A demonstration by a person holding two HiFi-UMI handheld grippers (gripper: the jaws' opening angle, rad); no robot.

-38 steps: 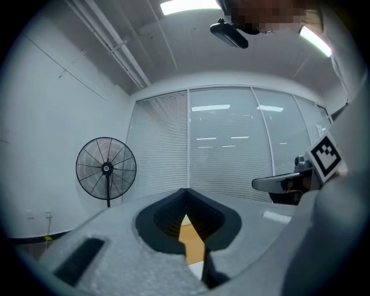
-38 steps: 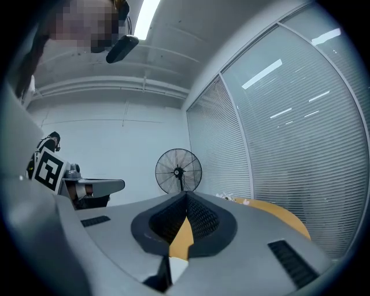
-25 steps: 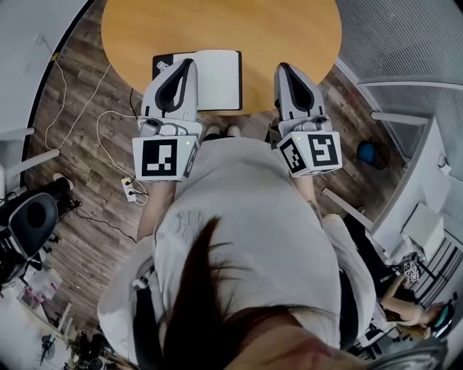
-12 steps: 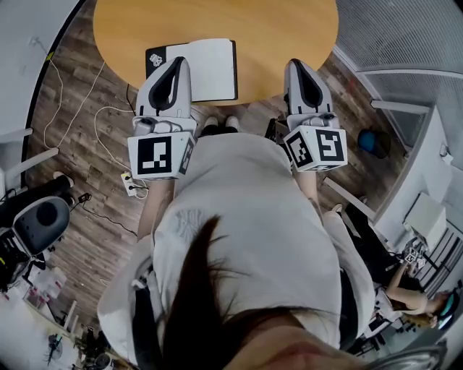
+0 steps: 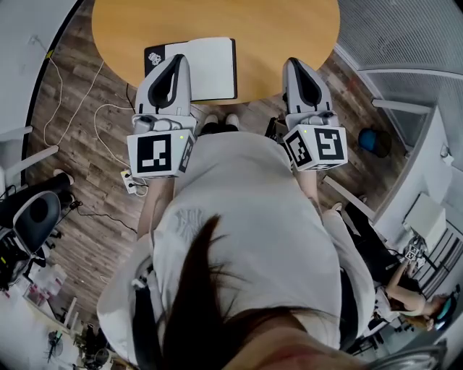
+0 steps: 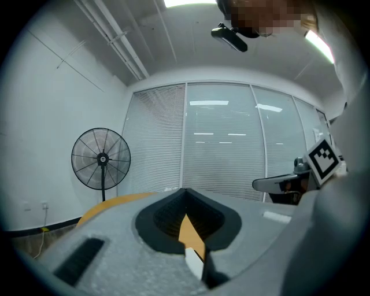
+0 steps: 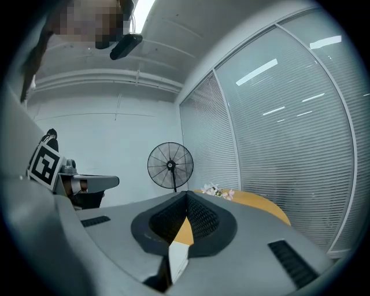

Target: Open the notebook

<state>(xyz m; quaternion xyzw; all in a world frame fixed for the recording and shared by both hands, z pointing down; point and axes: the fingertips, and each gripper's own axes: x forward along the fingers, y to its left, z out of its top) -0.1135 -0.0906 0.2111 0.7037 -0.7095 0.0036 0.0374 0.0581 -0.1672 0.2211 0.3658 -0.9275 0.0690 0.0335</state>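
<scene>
Wood, orange-toned: the round table (image 5: 239,22) fills the top of the head view. The notebook (image 5: 213,69) lies on it at the near edge, straight ahead of me and a little left of centre. A white page faces up, and a strip of black cover (image 5: 153,58) shows at its left. I therefore judge the book already laid open, though my own claw hides the fold.

With the cover out to the side, the book's longer span runs side to side along the table edge. My left claw (image 5: 181,59) points level and away from me, and its tip lies over the left part of the page. I cannot tell whether it touches the paper. Its jaws are pressed together with nothing pinched between them, as the left gripper view (image 6: 185,192) confirms. My right claw (image 5: 293,65) sits to the right of the book, apart from it. Its jaws likewise meet at the tip (image 7: 186,194) and hold nothing. The left claw is therefore the nearer one.

Nothing stands on the table between either claw and the book. A small spray of flowers (image 7: 217,191) rests at the far side. A pedestal fan (image 6: 101,159) stands beyond the table, and a cable (image 5: 79,108) and power strip (image 5: 134,189) lie on the floor, clear of any reach.
</scene>
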